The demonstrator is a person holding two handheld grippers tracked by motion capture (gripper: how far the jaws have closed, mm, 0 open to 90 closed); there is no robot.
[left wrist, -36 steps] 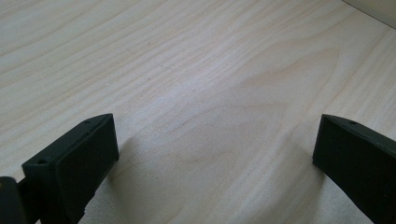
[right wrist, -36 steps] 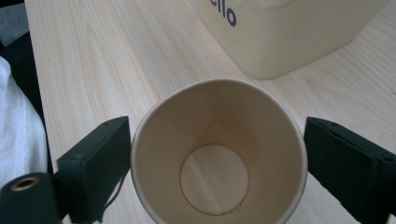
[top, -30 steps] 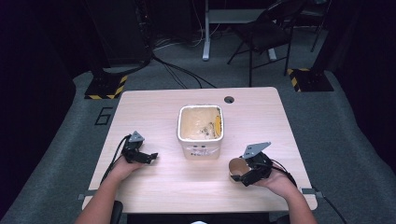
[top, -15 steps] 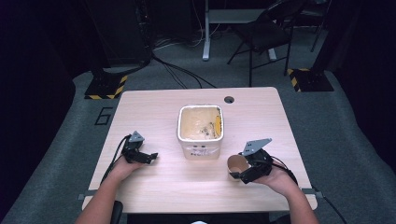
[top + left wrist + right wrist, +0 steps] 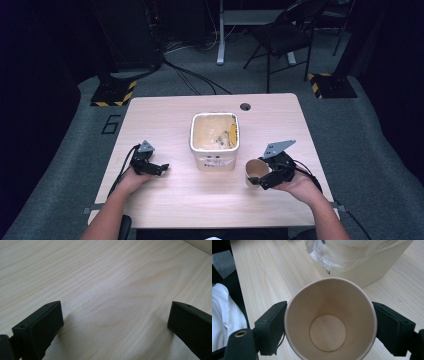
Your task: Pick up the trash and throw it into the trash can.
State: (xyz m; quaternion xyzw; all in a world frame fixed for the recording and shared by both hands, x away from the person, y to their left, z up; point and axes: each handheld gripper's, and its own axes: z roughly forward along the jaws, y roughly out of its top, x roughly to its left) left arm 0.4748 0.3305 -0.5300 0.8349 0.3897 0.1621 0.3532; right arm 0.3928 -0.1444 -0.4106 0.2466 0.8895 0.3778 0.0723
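The right gripper (image 5: 257,176) grips a paper cup (image 5: 255,171), one black pad pressed to each side of the cup's wall. Its jaws have just been closing a little, with the cup between them. In the right gripper view the cup (image 5: 329,322) is tipped so that its open mouth faces the camera, and its pale brown inside and round bottom are bare. From above, the cup is just beside the tub (image 5: 214,141), off the tub's front right corner, with a narrow gap between them. It appears to sit slightly off the bench (image 5: 165,120), though I cannot tell this for certain.

The tub is a cream, square container with rounded corners, standing upright near the middle of the bench. A clear plastic liner (image 5: 342,255) folds over its rim and hangs down the wall nearest the cup. Inside the tub there is a yellowish scrap (image 5: 233,135) against the right wall, with a few small dark bits next to it.

The left gripper (image 5: 161,169) rests low on the bench, well apart from the tub, off its front left corner. Its jaws stand wide open with bare wood between them, as the left gripper view shows.
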